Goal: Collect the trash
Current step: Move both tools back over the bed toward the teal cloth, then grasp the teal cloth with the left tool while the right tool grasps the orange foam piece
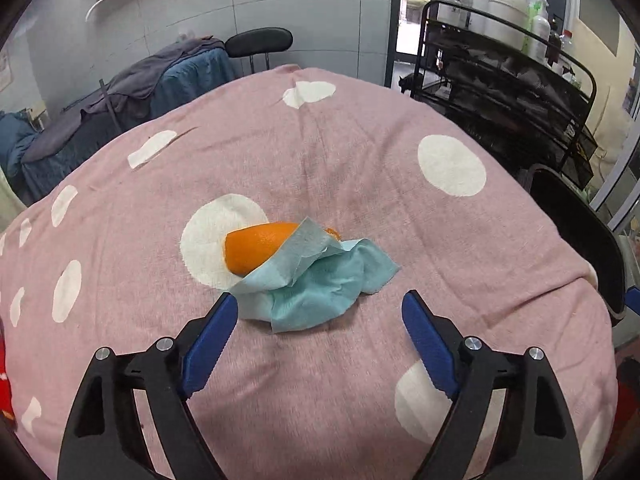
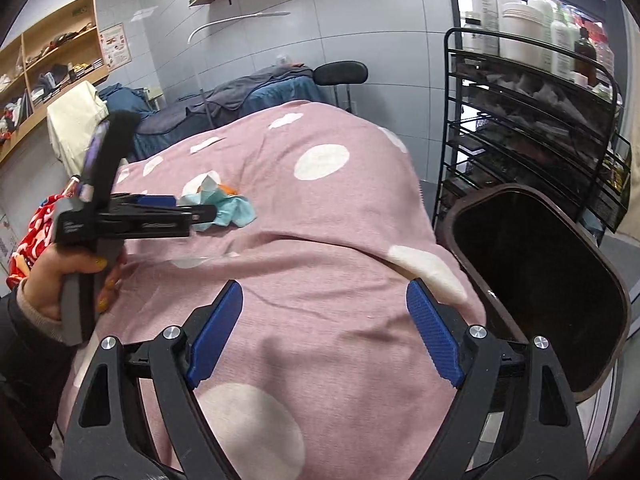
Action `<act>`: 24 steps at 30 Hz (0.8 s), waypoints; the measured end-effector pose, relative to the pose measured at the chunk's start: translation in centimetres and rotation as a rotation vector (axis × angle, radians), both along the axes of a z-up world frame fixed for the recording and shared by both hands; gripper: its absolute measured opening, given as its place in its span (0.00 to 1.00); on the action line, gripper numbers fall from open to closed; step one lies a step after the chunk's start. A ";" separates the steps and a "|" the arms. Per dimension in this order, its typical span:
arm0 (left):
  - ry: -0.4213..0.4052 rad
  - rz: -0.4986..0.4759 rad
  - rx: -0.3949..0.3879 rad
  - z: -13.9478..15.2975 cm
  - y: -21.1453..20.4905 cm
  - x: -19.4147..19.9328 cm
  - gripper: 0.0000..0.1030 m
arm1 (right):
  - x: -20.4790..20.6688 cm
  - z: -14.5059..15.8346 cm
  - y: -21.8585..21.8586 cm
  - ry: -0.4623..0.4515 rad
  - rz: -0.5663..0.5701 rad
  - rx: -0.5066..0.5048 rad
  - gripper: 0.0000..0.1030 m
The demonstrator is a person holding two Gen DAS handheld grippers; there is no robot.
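Item: crumpled teal tissue (image 1: 320,284) draped over orange peel (image 1: 256,248), mid-bed on pink dotted blanket (image 1: 360,152).
Left gripper (image 1: 320,316): open, empty, nearing tissue; contact seemingly not made.
Right gripper (image 2: 324,312): open, empty.
Bin (image 2: 540,280): bedside.
Handling: straddle both pieces, avoid pinching blanket.

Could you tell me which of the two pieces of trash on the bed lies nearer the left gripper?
The crumpled blue paper towel: it lies just ahead of the open left gripper, while the orange peel sits behind it, partly covered.

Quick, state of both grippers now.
Left gripper: jaws open, holding nothing, blue tissue just ahead.
Right gripper: jaws open, empty, over the pink blanket.
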State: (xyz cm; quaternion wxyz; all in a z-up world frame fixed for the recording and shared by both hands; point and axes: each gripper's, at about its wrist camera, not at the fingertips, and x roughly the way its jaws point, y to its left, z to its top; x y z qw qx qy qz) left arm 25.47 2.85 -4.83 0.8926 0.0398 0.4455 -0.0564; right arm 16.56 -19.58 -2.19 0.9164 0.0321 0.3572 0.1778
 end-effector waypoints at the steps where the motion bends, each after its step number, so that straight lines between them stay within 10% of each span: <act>1: 0.022 -0.010 0.004 -0.5 -0.1 0.7 0.77 | 0.1 0.0 0.2 0.005 0.005 0.001 0.81; 12: 0.098 -0.017 -0.018 -1.8 0.5 1.5 0.19 | 1.4 0.2 2.2 0.042 0.048 0.006 0.81; 24: -0.098 0.094 -0.138 3.3 5.0 -5.1 0.15 | 6.0 1.1 7.0 0.093 0.190 0.025 0.81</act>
